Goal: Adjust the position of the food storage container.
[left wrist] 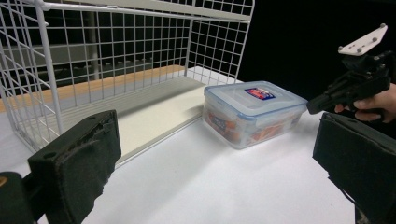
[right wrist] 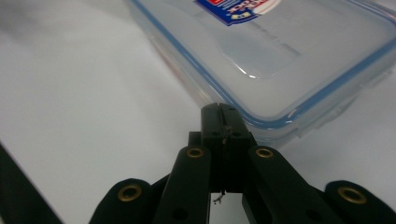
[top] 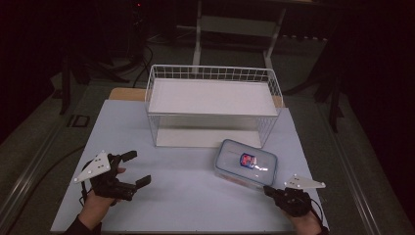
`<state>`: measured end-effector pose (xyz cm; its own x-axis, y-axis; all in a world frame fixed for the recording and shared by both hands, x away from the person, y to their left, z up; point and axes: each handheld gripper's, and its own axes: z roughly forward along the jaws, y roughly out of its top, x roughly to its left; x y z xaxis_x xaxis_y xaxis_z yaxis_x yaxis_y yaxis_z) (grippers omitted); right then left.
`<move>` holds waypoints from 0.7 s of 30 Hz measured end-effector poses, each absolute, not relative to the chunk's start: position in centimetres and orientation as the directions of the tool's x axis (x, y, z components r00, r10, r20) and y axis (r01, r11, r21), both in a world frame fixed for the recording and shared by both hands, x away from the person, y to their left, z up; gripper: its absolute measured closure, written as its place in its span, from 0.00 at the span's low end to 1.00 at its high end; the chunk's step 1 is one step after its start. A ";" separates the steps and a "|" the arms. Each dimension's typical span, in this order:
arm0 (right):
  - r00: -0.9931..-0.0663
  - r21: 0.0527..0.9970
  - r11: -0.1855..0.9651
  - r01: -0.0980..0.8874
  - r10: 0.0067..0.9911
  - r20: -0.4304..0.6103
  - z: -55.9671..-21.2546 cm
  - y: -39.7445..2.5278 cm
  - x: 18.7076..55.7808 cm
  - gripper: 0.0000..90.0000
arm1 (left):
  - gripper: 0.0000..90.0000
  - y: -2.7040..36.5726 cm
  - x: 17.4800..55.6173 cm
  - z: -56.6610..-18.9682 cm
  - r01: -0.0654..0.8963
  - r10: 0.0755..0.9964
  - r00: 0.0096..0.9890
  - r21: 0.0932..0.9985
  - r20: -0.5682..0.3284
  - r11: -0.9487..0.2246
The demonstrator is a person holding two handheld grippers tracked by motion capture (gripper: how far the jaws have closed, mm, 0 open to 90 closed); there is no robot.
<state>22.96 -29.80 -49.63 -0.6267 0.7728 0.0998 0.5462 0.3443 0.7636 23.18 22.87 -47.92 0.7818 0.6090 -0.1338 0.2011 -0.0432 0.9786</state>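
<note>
A clear plastic food box [top: 245, 164] with a blue-sealed lid and a red and blue label lies on the white table, right of centre; orange contents show through its side [left wrist: 252, 112]. My left gripper [top: 137, 168] hovers at the front left, well apart from the box, its jaws wide open and nothing between the pads [left wrist: 79, 161]. My right gripper [top: 268, 189] is shut with nothing between its jaws. Its tip [right wrist: 223, 116] sits at the box's near edge [right wrist: 280, 46]; I cannot tell whether it touches the rim.
A white wire rack [top: 213, 105] with a flat upper shelf and a white base board stands at the back centre, its open front facing me, just behind the box. The rack's mesh [left wrist: 116, 60] stands close ahead of the left gripper. The table edge runs just behind both hands.
</note>
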 end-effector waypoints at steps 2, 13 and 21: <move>-0.615 0.763 0.338 0.551 0.782 0.098 -49.6 -30.1 23.2 1.00 | 0.01 22.9 23.2 -47.9 0.201 0.609 0.782 0.978 -0.133 -0.046; -0.574 0.767 0.316 0.559 0.814 0.083 -49.5 -31.5 24.6 1.00 | 0.01 22.8 23.2 -48.0 0.202 0.608 0.783 0.978 -0.133 -0.046; -0.530 0.773 0.288 0.565 0.845 0.073 -49.3 -32.8 26.0 1.00 | 0.01 22.8 23.2 -47.9 0.202 0.607 0.784 0.978 -0.133 -0.046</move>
<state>26.01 -32.77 -49.30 -0.5301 0.8448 0.0725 0.5647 0.2879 0.7734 23.19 22.80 -47.95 0.7836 0.6069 -0.1331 0.2017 -0.0459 0.9784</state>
